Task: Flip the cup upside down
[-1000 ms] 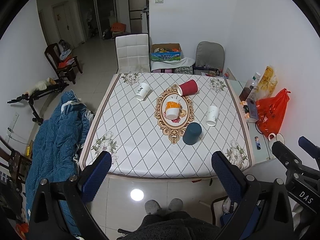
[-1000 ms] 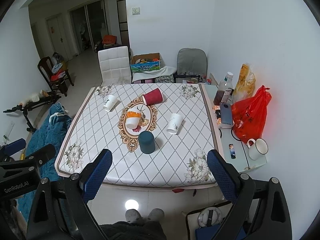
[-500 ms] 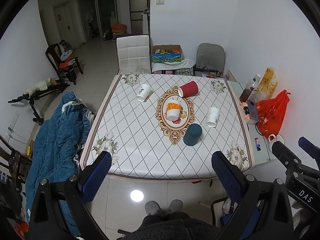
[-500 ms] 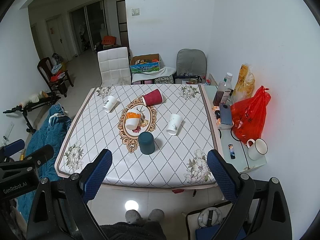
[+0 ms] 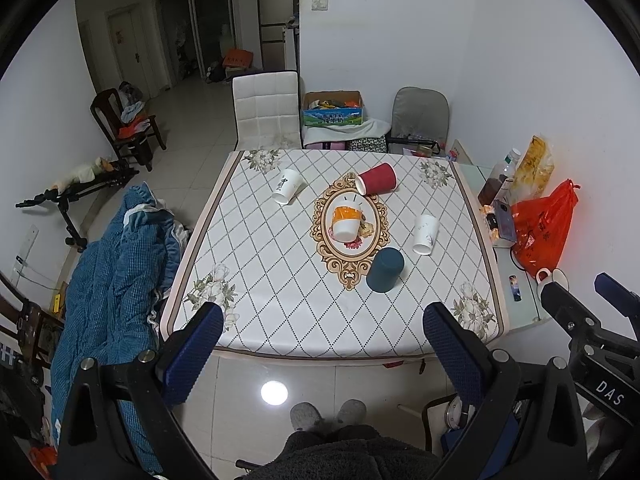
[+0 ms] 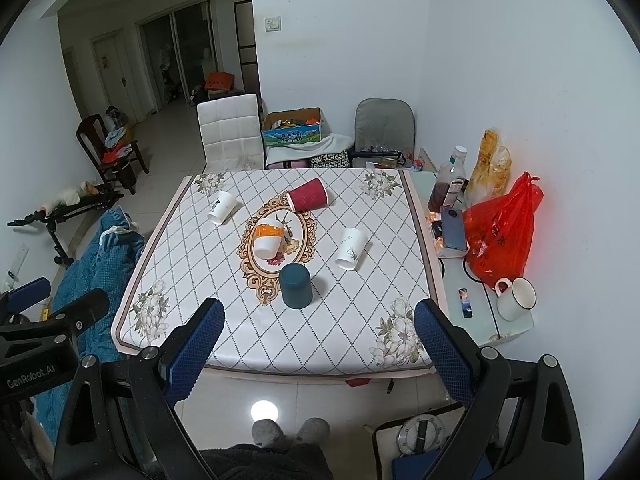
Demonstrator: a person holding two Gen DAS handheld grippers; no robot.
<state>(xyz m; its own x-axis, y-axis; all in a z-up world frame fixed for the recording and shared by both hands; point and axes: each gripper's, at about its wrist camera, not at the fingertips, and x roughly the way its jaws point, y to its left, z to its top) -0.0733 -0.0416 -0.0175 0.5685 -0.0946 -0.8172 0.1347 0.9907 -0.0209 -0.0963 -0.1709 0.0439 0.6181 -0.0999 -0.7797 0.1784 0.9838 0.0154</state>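
You can read "DAS" in white letters on the black body of the right tongs [image 5: 608, 386], seen from your left camera. You can read "GenRobot.AI" in white letters on the black body of the left tongs [image 6: 30, 374], seen from your right camera. The cardboard box [image 6: 293, 133] behind the worktop has big writing on its blue side, but it is too small to read.
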